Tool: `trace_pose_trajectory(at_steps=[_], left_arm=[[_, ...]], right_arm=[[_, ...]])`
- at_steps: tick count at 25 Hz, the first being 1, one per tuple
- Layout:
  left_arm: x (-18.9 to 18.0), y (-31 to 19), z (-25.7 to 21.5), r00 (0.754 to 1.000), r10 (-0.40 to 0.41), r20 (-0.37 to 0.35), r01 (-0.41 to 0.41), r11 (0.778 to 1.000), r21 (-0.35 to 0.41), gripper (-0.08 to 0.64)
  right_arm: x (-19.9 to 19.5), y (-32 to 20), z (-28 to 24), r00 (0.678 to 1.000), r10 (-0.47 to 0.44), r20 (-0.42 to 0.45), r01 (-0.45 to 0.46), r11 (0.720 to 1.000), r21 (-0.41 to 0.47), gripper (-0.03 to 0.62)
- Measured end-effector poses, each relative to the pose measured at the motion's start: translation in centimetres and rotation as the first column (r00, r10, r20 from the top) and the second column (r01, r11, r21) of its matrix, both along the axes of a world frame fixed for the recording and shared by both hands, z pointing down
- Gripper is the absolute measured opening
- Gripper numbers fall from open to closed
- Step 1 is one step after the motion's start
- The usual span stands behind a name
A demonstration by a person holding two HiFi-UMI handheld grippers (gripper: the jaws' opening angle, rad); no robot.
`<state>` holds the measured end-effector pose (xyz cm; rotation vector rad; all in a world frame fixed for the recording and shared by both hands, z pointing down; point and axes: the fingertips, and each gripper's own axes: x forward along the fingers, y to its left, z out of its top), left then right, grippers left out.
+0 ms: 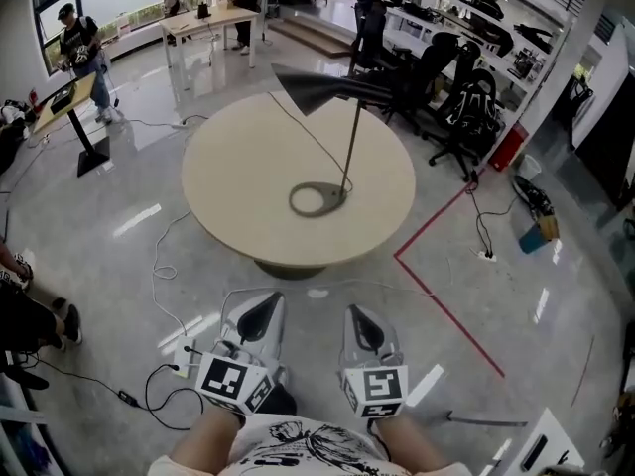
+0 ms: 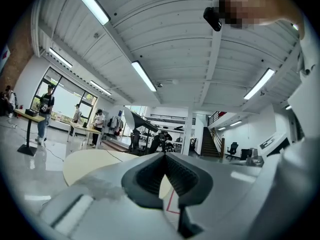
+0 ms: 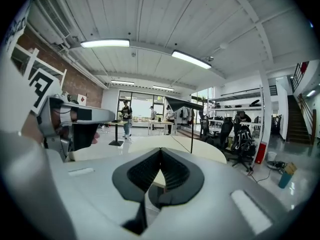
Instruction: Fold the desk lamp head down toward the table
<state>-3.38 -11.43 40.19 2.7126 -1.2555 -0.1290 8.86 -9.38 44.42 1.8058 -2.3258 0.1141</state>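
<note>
Holds the left gripper (image 1: 260, 315) low, short of the round worktop (image 1: 238, 177), fingers clenched on nothing. Faces the desk lamp (image 1: 349, 137) standing upright on that worktop, well apart, dark head raised over the far edge. Holds the right gripper (image 1: 364, 327) just beside the left, fingers likewise clenched, empty.

The round table (image 1: 238, 167) has a smooth, matt beige top, and the floor (image 1: 109, 226) around it is polished grey and glossy, throwing back pale streaks of light. On the table, the desk lamp (image 1: 313, 89) shows a matt black shade, a thin dark stem and a dull grey ring base. On the near side of the table, the left gripper (image 1: 260, 317) and right gripper (image 1: 363, 327) have smooth pale grey shells that look like plastic, with matt black ridged pads (image 3: 142, 171).
</note>
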Motion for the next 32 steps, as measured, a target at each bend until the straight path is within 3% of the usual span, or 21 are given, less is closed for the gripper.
trace_pose_trajectory(at_steps=[7,14,19,24,32], left_arm=[[-1.5,-6.7,-0.8,0.997,0.076,0.015,-0.077,0.997,0.027,0.005],[-2.1,-10.7,-0.7,0.997,0.078,0.012,-0.079,0.997,0.020,0.005],[-2.2,-13.6,-1.9,1.000,0.029,0.010,-0.030,0.998,0.059,0.005],[-1.6,-17.2,-3.2,0.999,-0.049,0.015,0.048,0.995,0.092,0.005],[-0.8,-23.6,-6.8,0.988,-0.147,0.039,0.137,0.972,0.189,0.005]], right_arm=[[-2.4,-6.8,-0.1,0.999,0.042,0.017,-0.043,0.999,0.009,0.009],[-3.4,-11.2,-0.5,1.000,0.028,0.004,-0.028,0.999,0.027,0.008],[-2.1,-14.4,0.2,1.000,0.015,0.009,-0.015,1.000,0.009,0.009],[-1.3,-18.5,-0.9,0.998,-0.061,0.014,0.061,0.998,0.016,0.009],[-0.8,-25.2,-3.8,0.984,-0.174,0.034,0.173,0.985,0.026,0.009]])
